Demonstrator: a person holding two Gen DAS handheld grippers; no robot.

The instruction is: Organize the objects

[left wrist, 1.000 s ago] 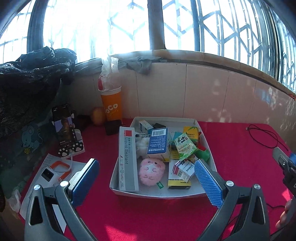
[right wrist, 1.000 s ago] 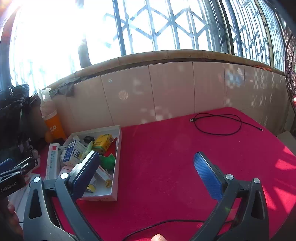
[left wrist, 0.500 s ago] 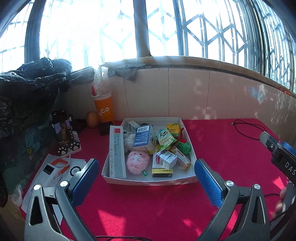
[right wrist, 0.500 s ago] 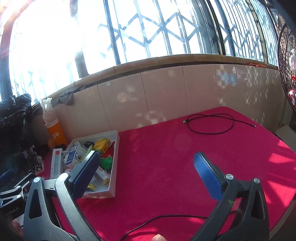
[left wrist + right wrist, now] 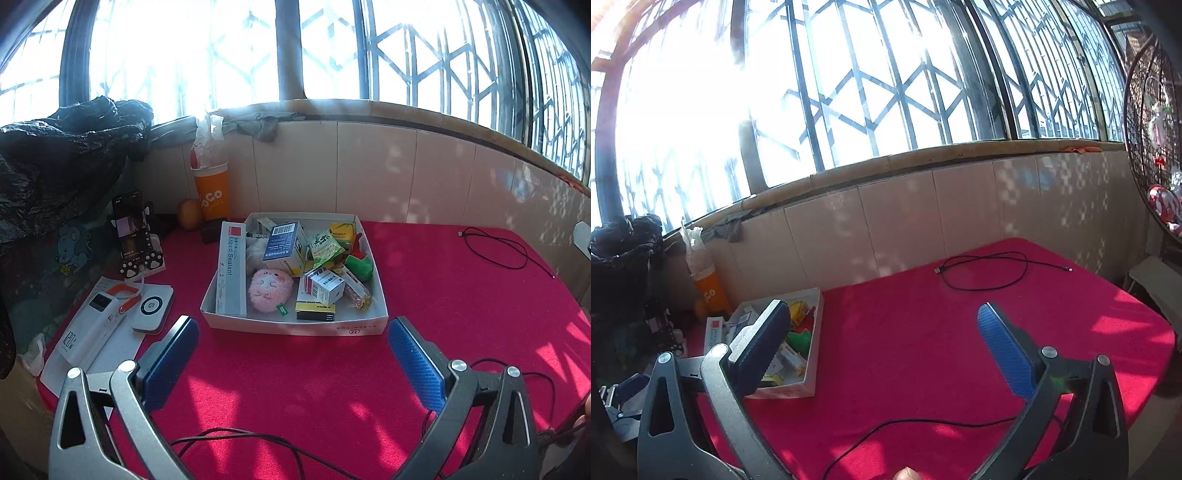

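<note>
The box (image 5: 295,326) sits on the red table (image 5: 424,288), toward its left side and near the tiled wall, and it is full: a long sealant carton (image 5: 231,273) lies along its left wall, a pink plush (image 5: 270,290) beside that, a blue carton (image 5: 285,248) tilted on top behind, a white carton (image 5: 325,290) over a yellow-black one (image 5: 316,311), with a green packet (image 5: 325,248), a green toy (image 5: 359,266) and a yellow carton (image 5: 341,233) toward the back right. The pile is loose, the things leaning on each other, not lined up. Everything small is inside the box; the red cloth around it carries only a black cable (image 5: 495,249) on the far right and cords at the near edge. This fits two stages: things gathered into the box with the job close to finished, or a jumbled box waiting to be emptied and sorted onto the open cloth; the pictures do not settle which. The left gripper (image 5: 291,354) hovers just in front of the box, spread wide and holding nothing. The right gripper (image 5: 879,343) hangs over bare cloth to the right of the box, equally wide and empty. Left of the box stand a phone (image 5: 130,230), a power bank (image 5: 94,321), an orange cup (image 5: 213,195) and a fruit (image 5: 187,218).
</note>
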